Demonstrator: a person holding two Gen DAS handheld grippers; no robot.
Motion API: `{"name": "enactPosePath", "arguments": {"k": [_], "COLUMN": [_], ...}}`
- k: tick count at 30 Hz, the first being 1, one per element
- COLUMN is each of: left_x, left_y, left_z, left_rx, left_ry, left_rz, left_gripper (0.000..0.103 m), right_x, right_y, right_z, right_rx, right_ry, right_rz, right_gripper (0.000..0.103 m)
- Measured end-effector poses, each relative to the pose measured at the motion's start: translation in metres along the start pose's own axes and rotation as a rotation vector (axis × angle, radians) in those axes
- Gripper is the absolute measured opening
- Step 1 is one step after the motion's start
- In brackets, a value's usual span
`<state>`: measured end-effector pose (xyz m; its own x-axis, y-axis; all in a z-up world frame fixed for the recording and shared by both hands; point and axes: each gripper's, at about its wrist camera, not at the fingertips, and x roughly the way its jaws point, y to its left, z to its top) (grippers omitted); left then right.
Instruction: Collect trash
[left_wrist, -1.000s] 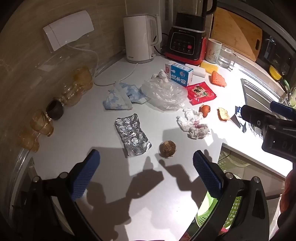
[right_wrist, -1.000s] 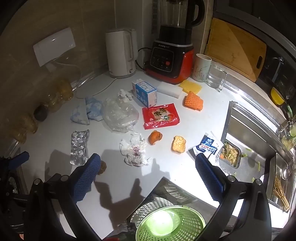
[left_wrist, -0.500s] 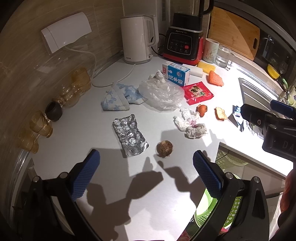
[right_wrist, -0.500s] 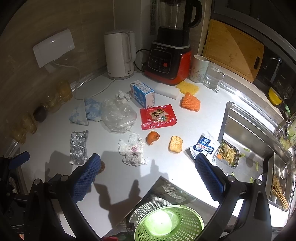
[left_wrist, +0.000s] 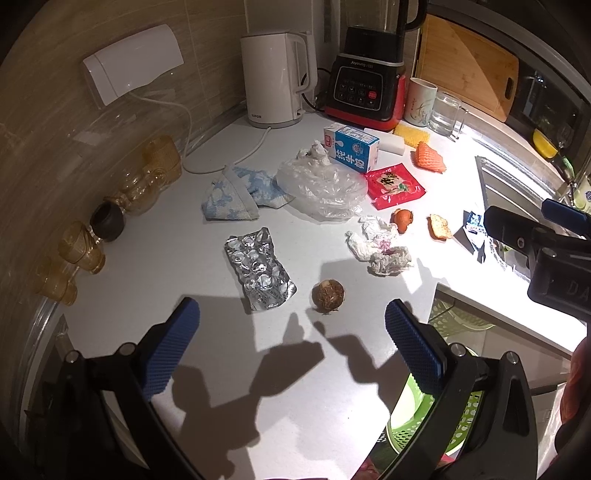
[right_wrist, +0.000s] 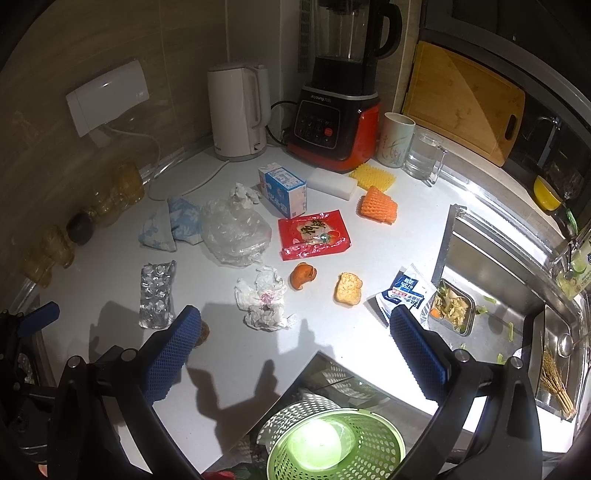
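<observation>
Holding both jaws wide and empty, I see the brown round husk (left_wrist: 328, 291) just above centre, nearer my left gripper (left_wrist: 288, 354) than my right gripper (right_wrist: 295, 354).

green perforated basket (right_wrist: 373, 439), red snack packet (right_wrist: 314, 239)

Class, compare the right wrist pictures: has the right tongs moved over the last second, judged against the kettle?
Yes. The right tongs have drawn back and up from the counter: the kettle and the litter look smaller, sit higher, and more sink shows.
</observation>
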<state>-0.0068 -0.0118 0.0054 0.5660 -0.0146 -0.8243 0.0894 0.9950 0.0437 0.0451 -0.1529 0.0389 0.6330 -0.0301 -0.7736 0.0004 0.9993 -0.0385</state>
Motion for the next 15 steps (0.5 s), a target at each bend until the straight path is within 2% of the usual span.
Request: {"name": "enactPosePath", "arguments": {"k": [15], "left_x": [0.0005], "left_y": [-0.0002], "left_z": [-0.001], "left_rx": [-0.001], "left_ry": [0.003], "left_rz": [0.0], "left_gripper": [0.097], "right_x": [0.0017], "right_y": [-0.0005], "right_z": [-0.0013], "right_rx": [-0.002], "right_ry": [0.007], "right_rz": [-0.006], "right_gripper": [0.101]}}
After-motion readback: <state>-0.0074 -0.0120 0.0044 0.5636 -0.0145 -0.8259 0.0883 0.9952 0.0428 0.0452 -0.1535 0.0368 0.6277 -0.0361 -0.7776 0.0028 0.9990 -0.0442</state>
